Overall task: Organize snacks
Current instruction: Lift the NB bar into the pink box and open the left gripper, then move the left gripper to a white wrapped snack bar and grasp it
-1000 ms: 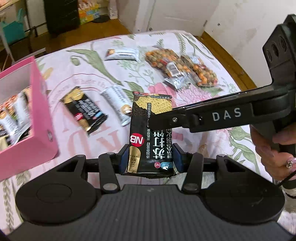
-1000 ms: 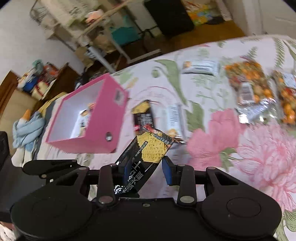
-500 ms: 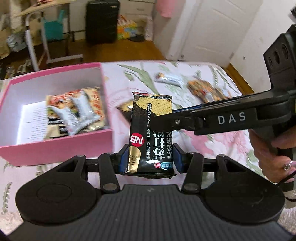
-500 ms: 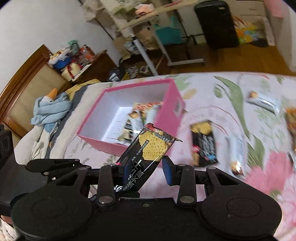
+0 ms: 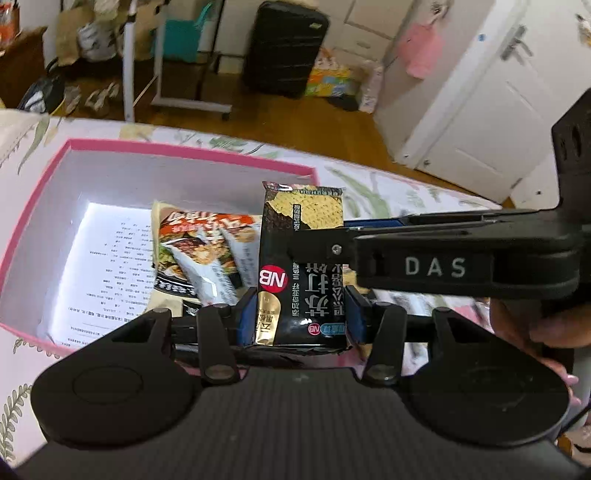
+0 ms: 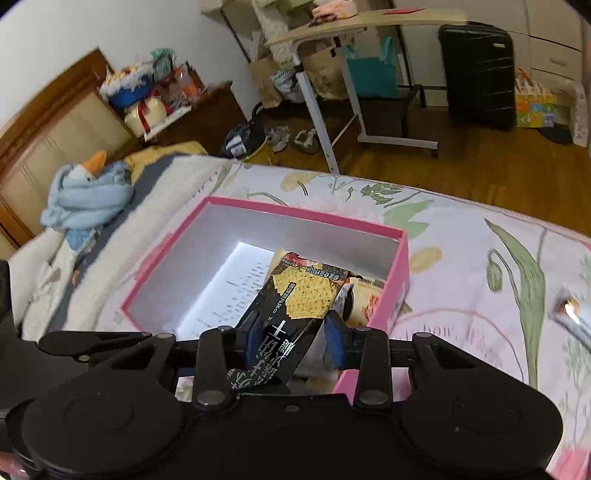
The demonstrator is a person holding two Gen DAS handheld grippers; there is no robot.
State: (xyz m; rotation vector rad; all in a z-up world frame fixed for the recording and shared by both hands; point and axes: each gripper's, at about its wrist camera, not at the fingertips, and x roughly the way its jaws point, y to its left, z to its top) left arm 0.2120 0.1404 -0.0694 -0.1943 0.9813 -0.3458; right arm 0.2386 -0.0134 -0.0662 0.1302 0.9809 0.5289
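Observation:
My left gripper (image 5: 301, 314) is shut on a black cracker packet (image 5: 314, 291), held upright between the blue pads over the pink box (image 5: 184, 151). The box has a printed sheet (image 5: 110, 258) on its floor and a few snack packs (image 5: 207, 251) in it. One of the right gripper's fingers (image 5: 424, 266) crosses in from the right, in front of that packet's upper half. In the right wrist view my right gripper (image 6: 293, 336) is shut on a tilted black cracker packet (image 6: 299, 295), above the near right corner of the pink box (image 6: 295, 210).
The box sits on a floral bedspread (image 6: 480, 258). A silver wrapper (image 6: 572, 314) lies blurred at the right edge. A person's hand (image 5: 535, 332) holds the right gripper. A blue goose plush (image 6: 85, 192) lies by the headboard. A rolling table (image 6: 362, 22) and a black suitcase (image 5: 284, 48) stand on the wooden floor beyond.
Both grippers swung left across the bed, away from the loose snacks, and now hang over the pink box. Each keeps its grip on a cracker packet.

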